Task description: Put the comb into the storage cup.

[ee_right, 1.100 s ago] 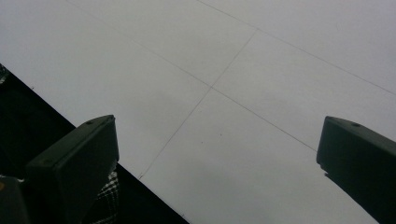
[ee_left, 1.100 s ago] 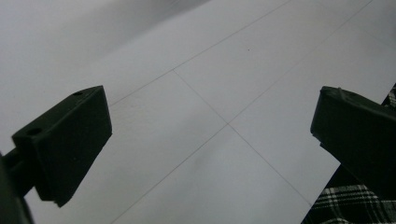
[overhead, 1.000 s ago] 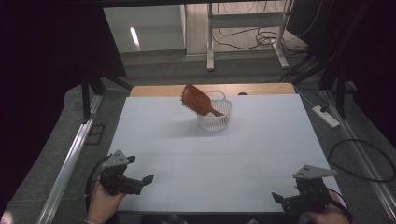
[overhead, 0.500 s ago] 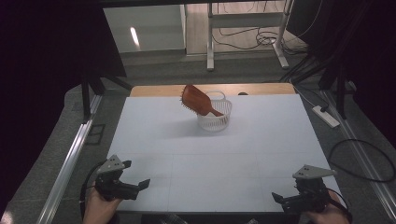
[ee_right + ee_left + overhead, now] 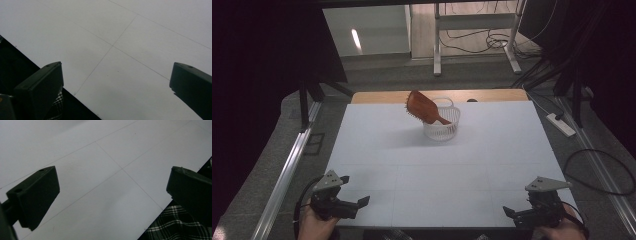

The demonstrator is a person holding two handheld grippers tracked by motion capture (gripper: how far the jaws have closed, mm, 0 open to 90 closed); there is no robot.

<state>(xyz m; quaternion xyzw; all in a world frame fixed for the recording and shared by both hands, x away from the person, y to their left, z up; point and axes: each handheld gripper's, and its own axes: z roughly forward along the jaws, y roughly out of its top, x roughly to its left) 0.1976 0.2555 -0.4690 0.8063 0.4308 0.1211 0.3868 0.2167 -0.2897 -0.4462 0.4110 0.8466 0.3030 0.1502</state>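
Meanwhile, both tongs (image 5: 358,204) (image 5: 510,214) agape, empty.

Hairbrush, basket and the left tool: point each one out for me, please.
Hairbrush (image 5: 423,106): high view, on the brown back of its paddle head.
Basket (image 5: 443,132): high view, on its white wire front wall.
Left tool (image 5: 357,206): high view, midway between its open black jaw tips, near the table's front edge.

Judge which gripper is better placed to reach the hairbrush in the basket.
Neither clearly: the hairbrush leans left out of the basket, slightly favouring the left gripper; the right gripper is similarly far, both open.
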